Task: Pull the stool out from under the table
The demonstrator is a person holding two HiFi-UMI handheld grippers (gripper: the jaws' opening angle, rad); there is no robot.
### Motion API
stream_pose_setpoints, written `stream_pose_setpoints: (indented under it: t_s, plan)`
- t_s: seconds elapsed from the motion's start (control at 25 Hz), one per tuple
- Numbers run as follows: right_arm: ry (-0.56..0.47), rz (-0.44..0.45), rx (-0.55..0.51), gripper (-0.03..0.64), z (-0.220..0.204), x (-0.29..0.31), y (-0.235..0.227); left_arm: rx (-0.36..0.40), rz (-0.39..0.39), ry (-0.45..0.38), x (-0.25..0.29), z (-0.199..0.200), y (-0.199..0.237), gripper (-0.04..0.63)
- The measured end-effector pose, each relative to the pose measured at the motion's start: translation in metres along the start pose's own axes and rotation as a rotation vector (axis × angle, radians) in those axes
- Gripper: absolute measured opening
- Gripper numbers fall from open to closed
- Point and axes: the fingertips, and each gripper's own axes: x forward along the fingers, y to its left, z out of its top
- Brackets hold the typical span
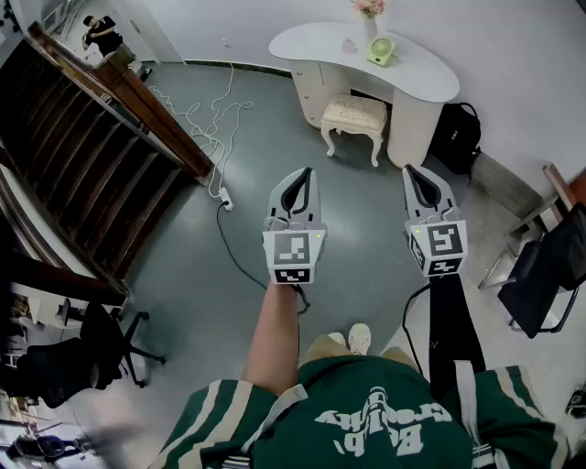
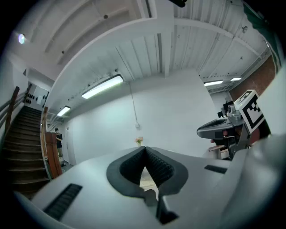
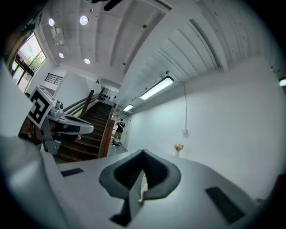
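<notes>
The stool (image 1: pixel 352 114), cream with a cushioned seat and carved white legs, is seen standing on the grey floor (image 1: pixel 366 238) in the kneehole of a white kidney-shaped surface (image 1: pixel 307 41). Its back part is tucked beneath the top, while the seat front and front legs show outside it. A green fan (image 1: pixel 381 50) and a vase of flowers (image 1: pixel 370 13) are carried on the surface, and a black backpack (image 1: pixel 458 134) is propped just beside its right end.

The left gripper (image 1: pixel 302 172) and the right gripper (image 1: pixel 414 170) are held side by side in the air, well apart from the stool and pointed towards it. In the left gripper view the dark ribbed fingers (image 2: pixel 129 167) are pressed together at their tips with nothing between them; in the right gripper view the fingers (image 3: pixel 156 172) are likewise closed and empty.

A dark wooden staircase (image 1: pixel 82 156) is seen at the left, with a white power strip (image 1: pixel 225 197) lying on the floor near its foot.
</notes>
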Motion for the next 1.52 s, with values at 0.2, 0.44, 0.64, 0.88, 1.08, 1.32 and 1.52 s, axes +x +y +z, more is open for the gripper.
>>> stream_pose_setpoints:
  t_s: [0.2, 0.44, 0.64, 0.88, 1.08, 1.32, 1.52]
  plan:
    - [0.001, 0.007, -0.012, 0.005, -0.004, -0.009, -0.001, 0.002, 0.011, 0.010, -0.006, -0.004, -0.008, 0.003]
    - [-0.017, -0.006, 0.022, 0.005, -0.009, -0.014, -0.015, 0.003, 0.022, 0.020, -0.007, -0.007, -0.017, 0.005]
    - [-0.029, 0.019, 0.123, 0.106, -0.010, -0.017, -0.019, -0.041, -0.025, 0.015, -0.004, -0.002, -0.028, 0.175]
    - [-0.014, 0.118, 0.148, 0.401, -0.014, -0.017, -0.011, -0.043, -0.082, 0.024, 0.000, 0.001, -0.041, 0.369]
    - [0.013, 0.120, 0.141, 0.515, -0.021, -0.013, -0.016, -0.059, -0.062, 0.005, 0.004, 0.005, -0.033, 0.415]
    - [0.015, 0.080, 0.143, 0.529, -0.024, -0.009, -0.025, -0.078, -0.011, -0.016, 0.007, 0.007, -0.010, 0.425]
    - [0.026, 0.063, 0.133, 0.528, -0.030, 0.009, -0.026, -0.069, -0.017, -0.018, 0.019, 0.003, 0.003, 0.423]
